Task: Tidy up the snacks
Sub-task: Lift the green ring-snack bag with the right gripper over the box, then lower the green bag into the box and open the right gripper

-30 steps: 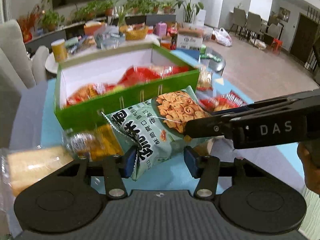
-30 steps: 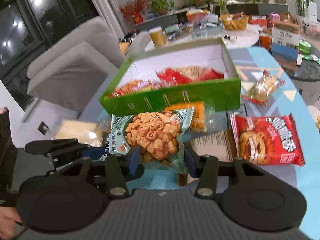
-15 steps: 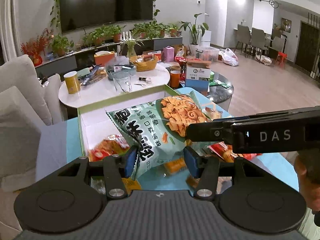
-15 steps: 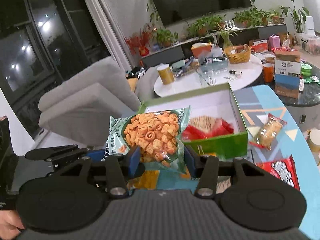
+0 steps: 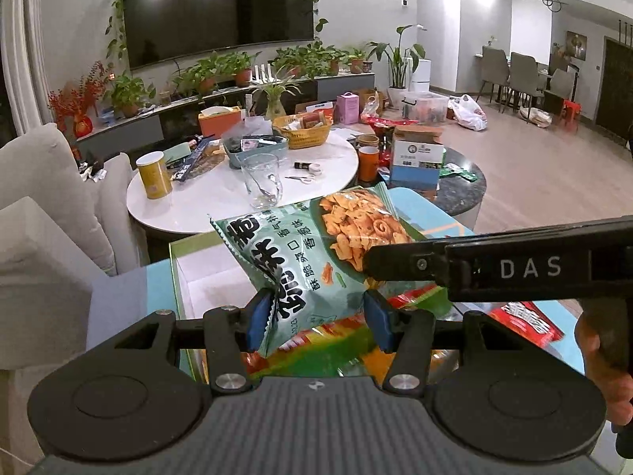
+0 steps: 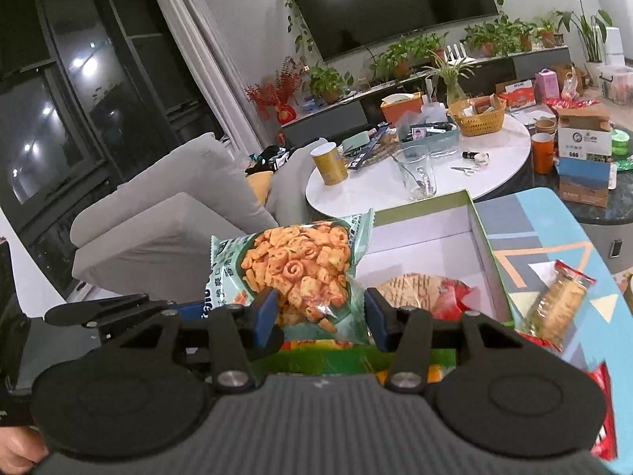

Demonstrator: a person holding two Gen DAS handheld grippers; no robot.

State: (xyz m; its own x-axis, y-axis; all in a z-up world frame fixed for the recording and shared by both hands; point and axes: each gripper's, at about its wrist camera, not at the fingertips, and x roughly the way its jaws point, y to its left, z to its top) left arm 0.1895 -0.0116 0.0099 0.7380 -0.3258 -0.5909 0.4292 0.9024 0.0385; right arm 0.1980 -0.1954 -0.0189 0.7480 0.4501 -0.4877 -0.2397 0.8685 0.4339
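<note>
Since a second ago I have lifted the green snack bag (image 5: 316, 261) off the table; it now hangs mid-frame above the green box (image 6: 480, 233). My left gripper (image 5: 318, 314) and right gripper (image 6: 318, 316) each pinch its lower corners. Next comes dropping it in. "DAS" reads at right.

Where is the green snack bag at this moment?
In both wrist views the green snack bag is in the centre, held between the left tongs and right tongs, above the green box.
</note>
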